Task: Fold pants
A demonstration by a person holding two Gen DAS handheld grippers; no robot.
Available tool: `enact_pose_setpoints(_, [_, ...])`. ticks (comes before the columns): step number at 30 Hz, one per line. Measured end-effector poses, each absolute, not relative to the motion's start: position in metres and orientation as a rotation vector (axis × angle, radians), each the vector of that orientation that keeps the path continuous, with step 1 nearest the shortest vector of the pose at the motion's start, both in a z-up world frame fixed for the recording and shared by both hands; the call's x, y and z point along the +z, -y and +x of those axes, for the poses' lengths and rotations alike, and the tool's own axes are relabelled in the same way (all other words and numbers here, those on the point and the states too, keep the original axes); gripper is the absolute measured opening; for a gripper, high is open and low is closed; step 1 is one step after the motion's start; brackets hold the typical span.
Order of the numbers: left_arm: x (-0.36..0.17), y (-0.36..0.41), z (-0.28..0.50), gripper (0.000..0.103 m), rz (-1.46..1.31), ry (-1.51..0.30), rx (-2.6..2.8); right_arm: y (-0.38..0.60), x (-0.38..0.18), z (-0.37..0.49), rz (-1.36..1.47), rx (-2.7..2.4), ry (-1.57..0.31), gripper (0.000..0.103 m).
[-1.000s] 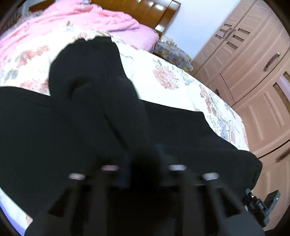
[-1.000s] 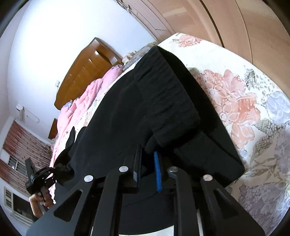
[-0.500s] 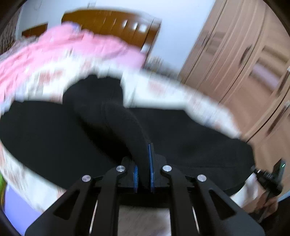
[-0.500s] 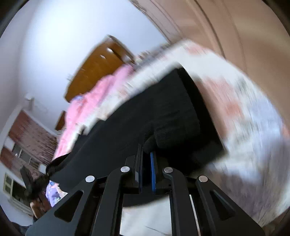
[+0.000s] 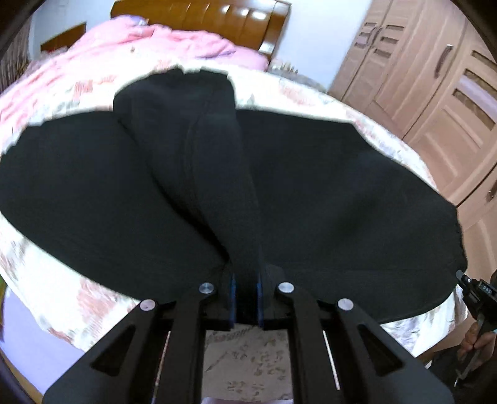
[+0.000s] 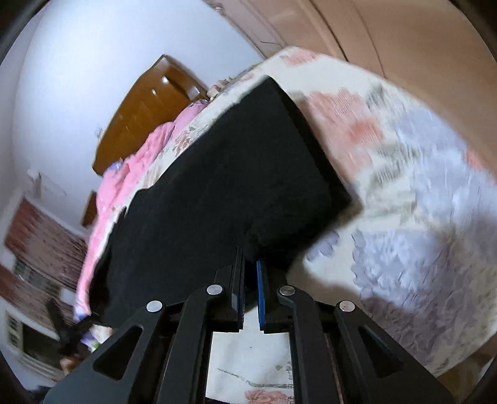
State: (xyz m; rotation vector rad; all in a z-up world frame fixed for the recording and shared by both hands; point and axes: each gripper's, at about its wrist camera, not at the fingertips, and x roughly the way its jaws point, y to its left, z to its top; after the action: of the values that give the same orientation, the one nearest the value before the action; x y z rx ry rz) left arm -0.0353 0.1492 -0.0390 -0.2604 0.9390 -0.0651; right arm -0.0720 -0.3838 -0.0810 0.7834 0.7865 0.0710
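Left gripper (image 5: 245,298) is clamped tight on a ridge of black cloth, blue pads pinching a pulled-up fold of the pants (image 5: 310,192), and the right gripper (image 6: 250,295) is closed down too, its pads nipping a corner of the same garment at the near edge. The pants (image 6: 236,186) lie spread wide across the floral bedspread (image 5: 310,90), a long dark slab with one leg end doubled back over the middle, right up near the foot of the bed. Now the risks: that left pinch looks like it takes several layers at once, so a pull could drag the lower layer along and bunch the whole thing instead of folding it. The right grip sits on very little fabric, right at the tips, and I judge it could slip free if the two hands pull at uneven speed. The garment also hangs close to the mattress edge; any tug toward the person could slide it off onto the floor. Beyond it, the pink quilt (image 5: 149,43) lies bunched toward the wooden headboard (image 5: 202,15), and the wardrobe doors (image 5: 435,77) stand alongside.
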Motion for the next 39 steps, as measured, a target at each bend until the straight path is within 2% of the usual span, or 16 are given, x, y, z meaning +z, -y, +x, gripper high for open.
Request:
enact_pose_setpoints(6, [-0.010, -0.150, -0.049, 0.009, -0.280, -0.888, -0.104, 0.383, -0.050, -0.079, 0.714, 0.061, -0.736, 0.007])
enact_pose_setpoints(11, [-0.041, -0.150, -0.042, 0.009, -0.281, -0.972, -0.089, 0.386, -0.077, -0.078, 0.745, 0.025, -0.795, 0.007])
enact_pose_setpoints(16, [-0.027, -0.147, -0.044, 0.010, -0.246, -0.936, -0.099, 0.384, -0.056, -0.078, 0.692, 0.024, -0.778, 0.007])
enact_pose_setpoints(20, [-0.042, -0.148, -0.040, 0.011, -0.251, -0.957, -0.091, 0.385, -0.079, -0.076, 0.721, 0.000, -0.821, 0.007])
enact_pose_setpoints(23, [-0.040, -0.147, -0.042, 0.022, -0.230, -0.948, -0.074, 0.383, -0.070, -0.079, 0.695, -0.008, -0.812, 0.007])
enact_pose_setpoints(24, [-0.039, -0.147, -0.041, 0.029, -0.215, -0.935, -0.055, 0.382, -0.069, -0.078, 0.687, -0.009, -0.816, 0.007])
enact_pose_setpoints(25, [-0.039, -0.149, -0.041, 0.042, -0.201, -0.930, -0.041, 0.383, -0.070, -0.077, 0.685, -0.008, -0.823, 0.007])
enact_pose_setpoints(26, [-0.038, -0.150, -0.042, 0.049, -0.194, -0.928, -0.033, 0.383, -0.072, -0.076, 0.686, -0.007, -0.826, 0.007])
enact_pose_setpoints(27, [-0.037, -0.152, -0.042, 0.065, -0.200, -0.917, -0.032, 0.383, -0.074, -0.075, 0.687, -0.005, -0.828, 0.008])
enact_pose_setpoints(28, [-0.035, -0.154, -0.044, 0.079, -0.208, -0.907, -0.035, 0.382, -0.074, -0.075, 0.684, -0.002, -0.826, 0.014])
enact_pose_setpoints(30, [-0.026, -0.159, -0.051, 0.088, -0.209, -0.858, -0.033, 0.382, -0.067, -0.076, 0.661, -0.004, -0.842, 0.030])
enact_pose_setpoints(32, [-0.014, -0.164, -0.057, 0.090, -0.174, -0.812, 0.003, 0.386, -0.054, -0.081, 0.623, -0.052, -0.837, 0.068])
enact_pose_setpoints(33, [-0.005, -0.169, -0.062, 0.091, -0.149, -0.767, 0.046, 0.388, -0.041, -0.088, 0.586, -0.105, -0.802, 0.072])
enact_pose_setpoints(37, [0.037, -0.168, -0.058, 0.095, -0.084, -0.630, 0.079, 0.368, 0.003, -0.073, 0.397, -0.122, -0.707, 0.072])
enact_pose_setpoints(39, [0.050, -0.149, -0.034, 0.100, -0.063, -0.633, -0.013, 0.341, 0.014, -0.040, 0.289, -0.057, -0.706, 0.079])
